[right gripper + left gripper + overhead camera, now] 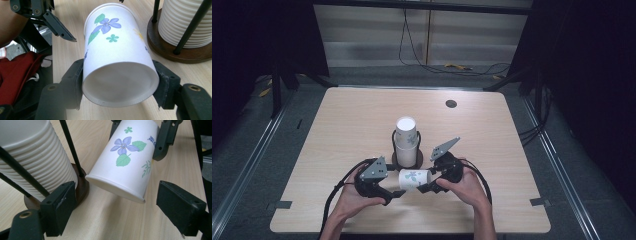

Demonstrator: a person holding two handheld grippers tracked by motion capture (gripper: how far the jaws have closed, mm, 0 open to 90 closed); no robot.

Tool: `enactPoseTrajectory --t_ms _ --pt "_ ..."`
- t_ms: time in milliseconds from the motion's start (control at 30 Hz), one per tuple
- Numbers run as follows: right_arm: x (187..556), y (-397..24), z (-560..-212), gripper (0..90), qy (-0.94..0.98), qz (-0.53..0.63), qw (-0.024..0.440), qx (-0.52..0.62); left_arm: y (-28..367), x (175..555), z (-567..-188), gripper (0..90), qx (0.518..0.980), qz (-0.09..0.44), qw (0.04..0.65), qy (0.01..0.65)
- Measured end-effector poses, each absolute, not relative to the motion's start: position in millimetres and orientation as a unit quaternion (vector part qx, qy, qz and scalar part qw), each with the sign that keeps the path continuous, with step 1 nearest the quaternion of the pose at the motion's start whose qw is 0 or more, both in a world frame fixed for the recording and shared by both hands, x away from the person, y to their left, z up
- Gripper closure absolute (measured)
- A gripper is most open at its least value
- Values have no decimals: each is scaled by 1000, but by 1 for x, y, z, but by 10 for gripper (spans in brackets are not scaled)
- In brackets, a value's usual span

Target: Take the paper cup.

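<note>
Gripping one paper cup [117, 50] beside one stack [406, 142].

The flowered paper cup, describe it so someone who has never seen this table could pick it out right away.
On the light wooden table, find the dark round cup holder with its tall stack of plain white cups. Just in front of it, the flowered paper cup lies sideways, its base end clamped in the right gripper. Unlike the stacked cups, it is single and printed with purple flowers and green leaves.

Behind the action: a stack of white cups [406, 134] in its rack.
It stands on a round dark wooden base [172, 53] mid-table [337, 150]; a small dark grommet [451, 104] sits far right, cables [432, 67] trail across the floor beyond.
</note>
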State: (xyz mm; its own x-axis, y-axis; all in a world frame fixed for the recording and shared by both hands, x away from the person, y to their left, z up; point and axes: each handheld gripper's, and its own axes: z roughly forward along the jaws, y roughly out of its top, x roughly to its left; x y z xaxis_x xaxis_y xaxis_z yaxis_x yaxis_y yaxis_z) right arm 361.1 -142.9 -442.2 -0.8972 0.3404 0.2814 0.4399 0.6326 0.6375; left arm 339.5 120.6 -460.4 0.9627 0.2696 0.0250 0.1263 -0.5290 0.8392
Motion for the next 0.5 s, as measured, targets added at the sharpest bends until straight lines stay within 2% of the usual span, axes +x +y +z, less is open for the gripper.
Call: enactPoseTrajectory --t_ms 500 --pt "358 -148 -445 357 -884 -414 60 -207 127 335 -467 166 846 70 513 128"
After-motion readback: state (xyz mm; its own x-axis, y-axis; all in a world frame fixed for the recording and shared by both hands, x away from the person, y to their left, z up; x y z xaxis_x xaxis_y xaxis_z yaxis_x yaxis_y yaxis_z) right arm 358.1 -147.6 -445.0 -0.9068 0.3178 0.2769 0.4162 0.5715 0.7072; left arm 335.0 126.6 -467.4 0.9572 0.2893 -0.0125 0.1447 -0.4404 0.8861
